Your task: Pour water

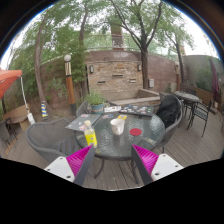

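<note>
Your gripper [113, 160] hangs wide open, gripping nothing; beyond its magenta pads, a yellow plastic bottle [89, 136] and white paper cup [117, 125] stand on the round glass table [135, 143].

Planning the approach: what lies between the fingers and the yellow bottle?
Only bare glass table between the open fingers and the yellow bottle, in the gripper view.

A single wide-angle camera rides on the gripper [112, 160], looking forward along its jaws and slightly down, from a little way off, at a round glass desk [120, 138] in a walled garden.
</note>
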`<state>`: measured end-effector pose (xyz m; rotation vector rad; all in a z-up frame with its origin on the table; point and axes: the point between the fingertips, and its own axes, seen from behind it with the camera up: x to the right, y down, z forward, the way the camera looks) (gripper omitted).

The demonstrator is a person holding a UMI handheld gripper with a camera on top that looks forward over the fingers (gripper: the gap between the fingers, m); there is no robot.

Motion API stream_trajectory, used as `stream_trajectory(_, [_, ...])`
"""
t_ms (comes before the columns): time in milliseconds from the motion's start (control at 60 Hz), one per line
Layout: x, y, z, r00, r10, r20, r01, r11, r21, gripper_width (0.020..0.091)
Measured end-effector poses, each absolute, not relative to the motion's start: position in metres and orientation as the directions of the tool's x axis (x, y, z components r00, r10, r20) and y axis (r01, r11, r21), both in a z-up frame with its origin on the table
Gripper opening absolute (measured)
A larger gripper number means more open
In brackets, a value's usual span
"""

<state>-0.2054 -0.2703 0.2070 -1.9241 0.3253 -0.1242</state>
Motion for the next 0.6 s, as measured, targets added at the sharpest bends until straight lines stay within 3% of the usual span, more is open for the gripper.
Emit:
stream_trajectory(117, [-0.235, -0.225, 0.183, 0.972, -0.230, -0.037, -0.107, -0.297, -0.949, 0.0835])
stream_trajectory(417, [-0.276, -0.023, 0.078, 0.985, -0.171, -0.010, -0.052, -0.246, -0.968, 0.0811])
stream_trajectory(533, [-0.253, 0.039, 0.070, 0.976, -0.216, 0.012, -0.031, -0.194, -0.981, 0.0812])
stream_trajectory(600, [-0.257, 0.047, 0.081, 0.974, -0.226, 0.021, -0.016, -0.162, -0.987, 0.0801])
